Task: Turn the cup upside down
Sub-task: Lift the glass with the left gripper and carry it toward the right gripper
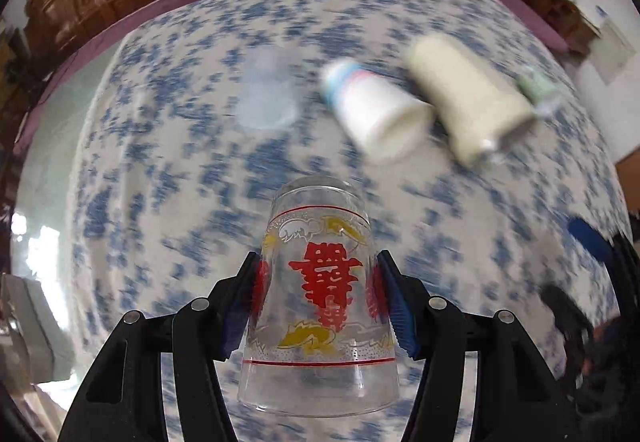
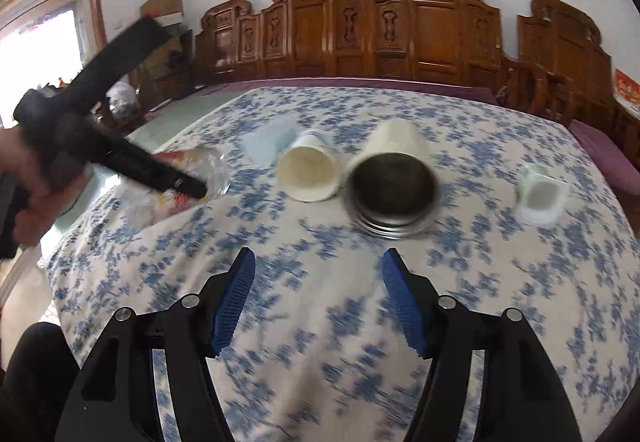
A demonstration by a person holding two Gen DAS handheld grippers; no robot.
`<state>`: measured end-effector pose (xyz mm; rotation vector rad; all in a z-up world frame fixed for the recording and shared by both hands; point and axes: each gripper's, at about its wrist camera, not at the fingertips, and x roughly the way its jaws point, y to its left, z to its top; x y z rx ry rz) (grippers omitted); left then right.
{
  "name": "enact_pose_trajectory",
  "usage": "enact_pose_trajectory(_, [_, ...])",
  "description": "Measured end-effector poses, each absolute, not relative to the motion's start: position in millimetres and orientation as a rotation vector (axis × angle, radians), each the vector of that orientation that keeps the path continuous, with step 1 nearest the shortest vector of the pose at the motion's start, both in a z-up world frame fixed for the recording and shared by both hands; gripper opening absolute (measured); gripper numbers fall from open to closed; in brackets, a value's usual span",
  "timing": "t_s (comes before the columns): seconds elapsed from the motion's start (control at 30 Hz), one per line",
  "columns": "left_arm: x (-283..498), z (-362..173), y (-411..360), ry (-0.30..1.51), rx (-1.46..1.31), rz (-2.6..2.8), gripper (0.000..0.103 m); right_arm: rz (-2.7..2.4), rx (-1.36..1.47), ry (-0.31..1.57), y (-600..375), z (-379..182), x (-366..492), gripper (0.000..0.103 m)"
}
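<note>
While the left wrist view is blurring with motion, the left gripper (image 1: pixel 318 294) is holding a clear drinking glass printed with red characters and yellow-and-white ornaments (image 1: pixel 320 294). Its blue ribbed pads (image 1: pixel 394 302) are pressing on opposite sides of the glass wall at mid-height, so the jaws are standing at a moderate width, set by the glass itself. The glass is pointing its narrower thick base away from the camera and its wider mouth toward it, above the blue-and-white floral cloth covering the tabletop (image 1: pixel 180 201). Beyond it a white paper cup with a blue band (image 1: pixel 372 109) and a tall cream tumbler (image 1: pixel 468 97) are lying on their sides, touching or nearly so. A small pale green cup (image 1: pixel 538 89) is sitting just behind the tumbler, and a faint translucent cup (image 1: pixel 266 89) is standing apart to the left.

From the right wrist view, the right gripper (image 2: pixel 318 302) is hovering over the cloth with its jaws spread wide and holding nothing. At far left the left gripper is appearing as a dark blur with the glass in it, close above or against the cloth; which one cannot be told.

Judging by the material, the glass is probably rigid, smooth, slippery and breakable, and fairly weighty at the base. A firm hold across the printed middle seems best, with a gentle set-down on the rim.
</note>
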<state>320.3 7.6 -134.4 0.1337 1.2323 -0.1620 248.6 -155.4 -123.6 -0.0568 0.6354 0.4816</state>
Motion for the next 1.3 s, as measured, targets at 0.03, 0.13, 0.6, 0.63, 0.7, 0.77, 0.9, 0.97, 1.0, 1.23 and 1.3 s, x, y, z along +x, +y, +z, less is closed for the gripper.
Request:
enact_pose_trajectory(0.03, [314.2,-136.1,-1.2,1.23,0.137,-0.182,0.056,0.467,-0.051,0.637,-162.2,-123.9,248.4,0.068])
enact_pose_trajectory(0.13, [299.7,-144.3,-21.7,1.235,0.142,-0.212,0.056,0.429,-0.026,0.64,-183.7,-124.0,250.6,0.068])
enact_pose_trajectory(0.6, [267.7,-174.6,-52.9,1.257,0.139,-0.232,0.056,0.378,0.021,0.646,-207.3,-125.2,262.4,0.068])
enact_pose_trajectory(0.63, [266.8,-176.5,-52.9,1.264,0.138,-0.232,0.056,0.378,0.01,0.648,-204.9,-125.7,262.2,0.068])
enact_pose_trajectory(0.7, [263.2,-175.9,-50.1,1.245,0.133,-0.233,0.056,0.381,-0.001,0.653,-201.0,-126.4,261.4,0.068])
enact_pose_trajectory(0.77, [258.3,-170.3,-45.1,1.21,0.11,-0.24,0.057,0.384,-0.013,0.661,-196.7,-126.8,260.8,0.068])
enact_pose_trajectory(0.9, [238.0,-149.6,-28.9,1.109,0.048,-0.226,0.058,0.391,-0.025,0.662,-189.3,-119.9,255.9,0.068])
enact_pose_trajectory(0.97, [226.1,-139.2,-19.0,1.064,0.015,-0.223,0.063,0.395,-0.021,0.662,-187.1,-115.4,253.1,0.068])
enact_pose_trajectory(1.0, [220.0,-133.1,-13.9,1.036,0.007,-0.214,0.065,0.401,-0.015,0.663,-185.0,-111.8,250.6,0.068])
enact_pose_trajectory(1.23, [175.3,-90.3,30.3,0.848,-0.015,-0.144,0.086,0.434,-0.02,0.686,-159.1,-101.3,236.8,0.068])
enact_pose_trajectory(1.3, [167.2,-77.6,46.5,0.804,-0.012,-0.097,0.095,0.454,-0.01,0.701,-145.7,-98.1,235.0,0.068])
